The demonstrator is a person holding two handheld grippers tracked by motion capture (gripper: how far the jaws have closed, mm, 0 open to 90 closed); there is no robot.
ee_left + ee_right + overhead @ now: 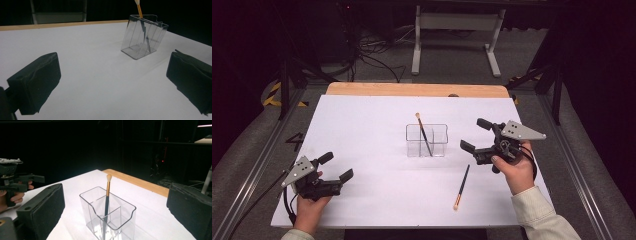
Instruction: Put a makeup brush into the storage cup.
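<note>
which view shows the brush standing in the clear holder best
The right gripper view: the standing brush is close and upright in the clear holder, pale tip up. The high view shows it small and leaning. The left gripper view cuts off its tip and blurs its handle through the wall.

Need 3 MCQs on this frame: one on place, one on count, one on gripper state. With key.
1. Where does the loose brush lie?
A. on the white sheet, between the clear holder and the right gripper's hand
B. inside the holder
C. on the floor

2. How many brushes show in all?
A. one
B. two
C. four

3. How does the left gripper stand?
A. shut on a brush
B. open, holding nothing
C. shut on the holder

Key: 1 A, the high view shows it flat on the sheet. 2 B, one stands in the holder, one lies loose. 3 B, its fingers stand wide apart over bare sheet.
</note>
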